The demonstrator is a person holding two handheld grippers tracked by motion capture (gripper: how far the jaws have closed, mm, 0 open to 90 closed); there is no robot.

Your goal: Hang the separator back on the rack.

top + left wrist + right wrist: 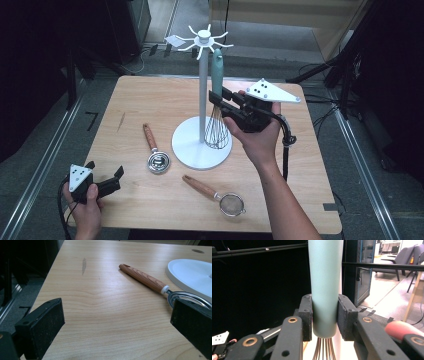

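Note:
A whisk [218,72] with a pale teal handle [325,277] and copper-coloured wires hangs upright beside the pole of a white hook stand [202,90]. My right gripper [216,99] is shut on the lower end of that handle, one pad on each side [324,315]. The top of the handle is close under the stand's hooks; I cannot tell whether it hangs on one. My left gripper [105,170] rests low at the table's front left corner, open with nothing between its jaws [117,322].
A wood-handled utensil with a round metal head [157,162] [145,278] lies left of the stand's round base [200,147] [192,272]. A small wood-handled strainer [232,204] lies near the front edge. Bare wood spans the table's left half.

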